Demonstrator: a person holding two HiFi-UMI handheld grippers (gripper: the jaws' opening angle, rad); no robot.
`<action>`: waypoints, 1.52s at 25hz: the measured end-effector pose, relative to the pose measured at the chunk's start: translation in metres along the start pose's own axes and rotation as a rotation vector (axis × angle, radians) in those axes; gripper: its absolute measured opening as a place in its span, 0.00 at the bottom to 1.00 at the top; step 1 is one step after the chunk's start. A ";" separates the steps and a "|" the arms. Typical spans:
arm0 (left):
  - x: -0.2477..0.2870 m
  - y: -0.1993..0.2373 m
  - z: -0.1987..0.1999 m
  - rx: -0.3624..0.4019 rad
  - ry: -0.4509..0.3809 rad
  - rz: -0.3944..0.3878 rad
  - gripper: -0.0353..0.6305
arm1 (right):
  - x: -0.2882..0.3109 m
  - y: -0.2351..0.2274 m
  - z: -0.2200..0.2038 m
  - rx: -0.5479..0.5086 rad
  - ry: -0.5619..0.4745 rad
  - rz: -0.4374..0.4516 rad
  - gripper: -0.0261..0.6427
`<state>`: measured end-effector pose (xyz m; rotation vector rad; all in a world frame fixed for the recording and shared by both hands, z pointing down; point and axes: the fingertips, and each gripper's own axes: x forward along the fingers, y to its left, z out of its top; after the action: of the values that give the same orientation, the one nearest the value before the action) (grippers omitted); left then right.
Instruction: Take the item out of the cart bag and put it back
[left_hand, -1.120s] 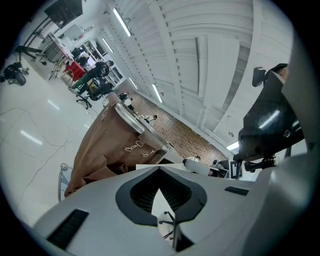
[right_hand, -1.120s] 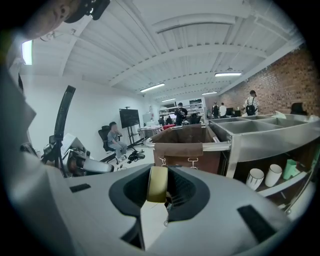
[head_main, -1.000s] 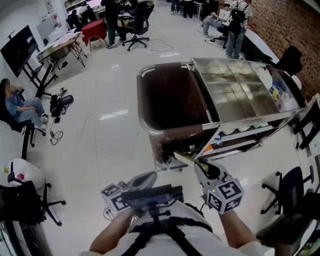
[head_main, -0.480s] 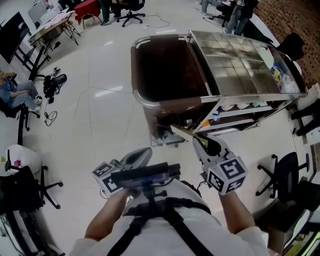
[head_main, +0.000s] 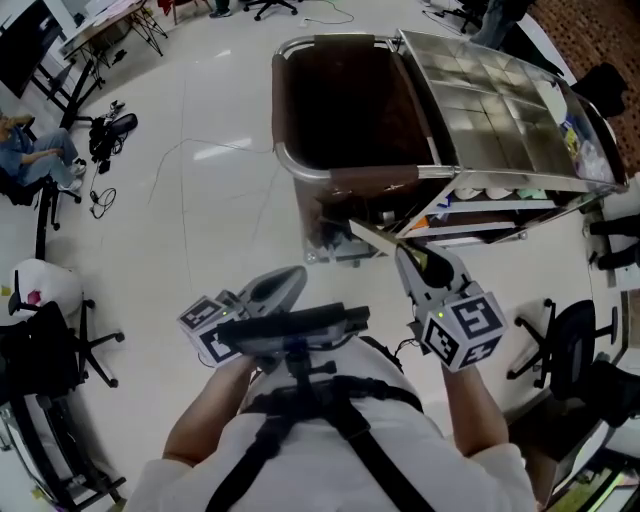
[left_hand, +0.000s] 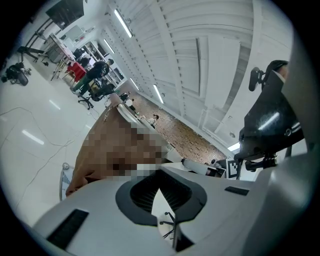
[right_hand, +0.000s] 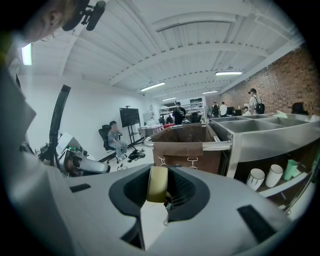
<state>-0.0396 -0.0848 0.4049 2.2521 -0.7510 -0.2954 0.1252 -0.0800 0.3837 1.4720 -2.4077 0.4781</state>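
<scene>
1. Left of the stainless-steel cart we see open white floor; a black office chair crowds the cart's near right corner.
2. The right gripper is clamped on a pale yellow disc-shaped item, held outside the cart's brown fabric bag, just before its near wall. The left gripper is closed on nothing.
3. Against half a second ago, the cart sits higher in the head view (both grippers hardly differ).
4. The bag's interior is too dark for us to read, and the item shows only edge-on.
</scene>
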 end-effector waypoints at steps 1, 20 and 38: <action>-0.001 0.000 0.000 0.000 0.000 0.003 0.05 | 0.001 0.000 0.000 0.001 0.001 0.000 0.15; -0.010 0.008 0.003 0.002 -0.024 0.044 0.05 | 0.045 -0.013 -0.019 -0.018 0.062 0.000 0.15; -0.018 0.014 0.006 -0.002 -0.042 0.079 0.05 | 0.096 -0.023 -0.047 -0.049 0.164 0.014 0.15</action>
<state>-0.0629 -0.0859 0.4103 2.2137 -0.8591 -0.3056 0.1064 -0.1470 0.4673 1.3410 -2.2868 0.5177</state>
